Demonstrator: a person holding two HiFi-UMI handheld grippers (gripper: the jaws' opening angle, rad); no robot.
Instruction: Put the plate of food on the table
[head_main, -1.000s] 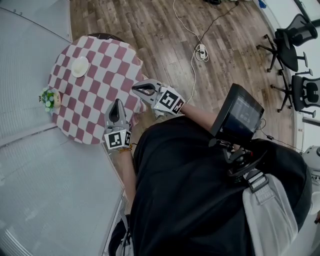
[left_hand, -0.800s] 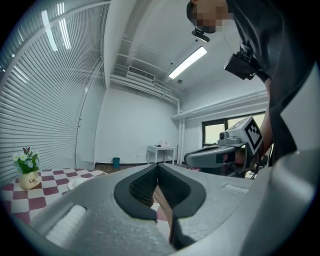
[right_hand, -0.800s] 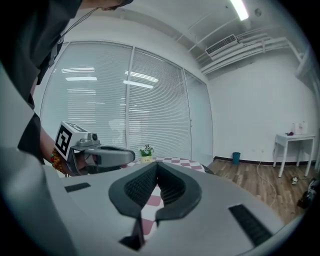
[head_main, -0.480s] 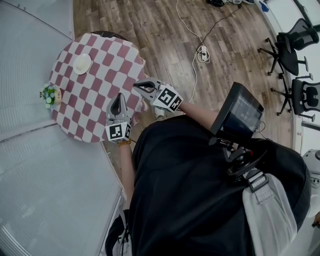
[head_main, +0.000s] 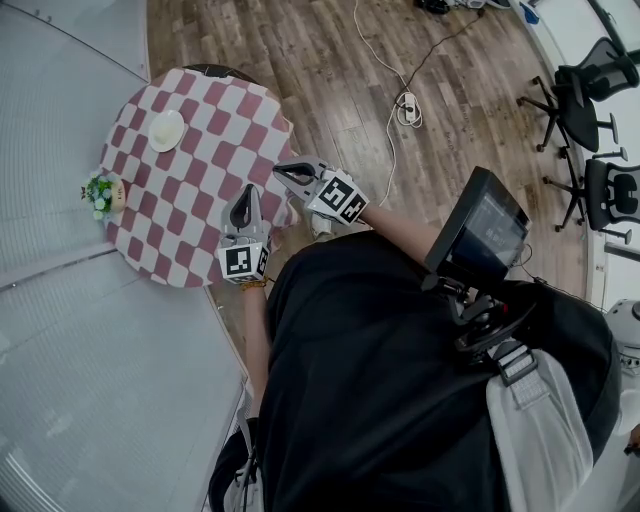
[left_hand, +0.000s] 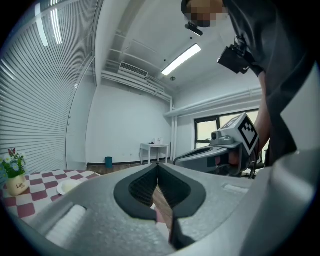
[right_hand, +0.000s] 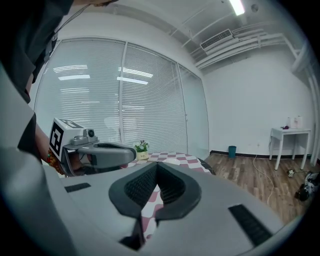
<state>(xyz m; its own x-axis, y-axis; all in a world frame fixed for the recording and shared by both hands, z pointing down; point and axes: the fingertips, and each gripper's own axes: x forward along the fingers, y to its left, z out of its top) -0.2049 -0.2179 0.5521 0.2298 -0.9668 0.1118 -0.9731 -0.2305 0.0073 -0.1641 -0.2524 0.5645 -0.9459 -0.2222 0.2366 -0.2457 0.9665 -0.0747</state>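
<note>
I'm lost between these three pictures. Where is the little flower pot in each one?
Head view: the flower pot stands at the left edge of the table, next to the blinds.
Left gripper view: far left and low, on the checked cloth.
Right gripper view: near the centre, just above the jaws.
Shared landmark: the red-and-white checked table, seen in all three views.

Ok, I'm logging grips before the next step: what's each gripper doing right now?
Left gripper: closed, holding nothing.
Right gripper: closed, holding nothing.
</note>
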